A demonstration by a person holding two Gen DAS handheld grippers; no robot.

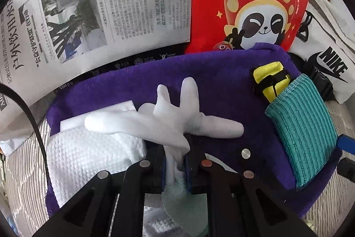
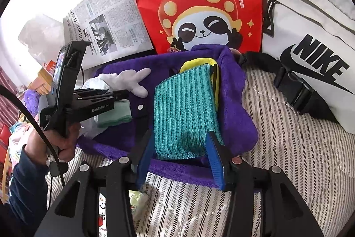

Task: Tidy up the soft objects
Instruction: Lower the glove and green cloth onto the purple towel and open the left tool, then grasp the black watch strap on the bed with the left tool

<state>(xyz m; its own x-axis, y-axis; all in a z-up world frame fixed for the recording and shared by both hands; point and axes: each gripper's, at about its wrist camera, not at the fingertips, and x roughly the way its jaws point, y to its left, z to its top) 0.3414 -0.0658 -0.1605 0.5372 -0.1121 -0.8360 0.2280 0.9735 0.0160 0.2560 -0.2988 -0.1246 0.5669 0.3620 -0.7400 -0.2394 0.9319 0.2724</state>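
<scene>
Blue-padded right gripper (image 2: 179, 161) jaws stand apart astride the ribbed teal sponge (image 2: 185, 112), which half hides a yellow pouch (image 2: 197, 62). Left gripper (image 1: 174, 161) clamps a limp white glove (image 1: 168, 123) over the fuzzy purple towel (image 1: 221, 86).

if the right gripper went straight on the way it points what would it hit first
Most likely the teal ribbed sponge pad: it lies between the right gripper's open blue fingers, on the purple terry towel. Depth is unclear.
</scene>
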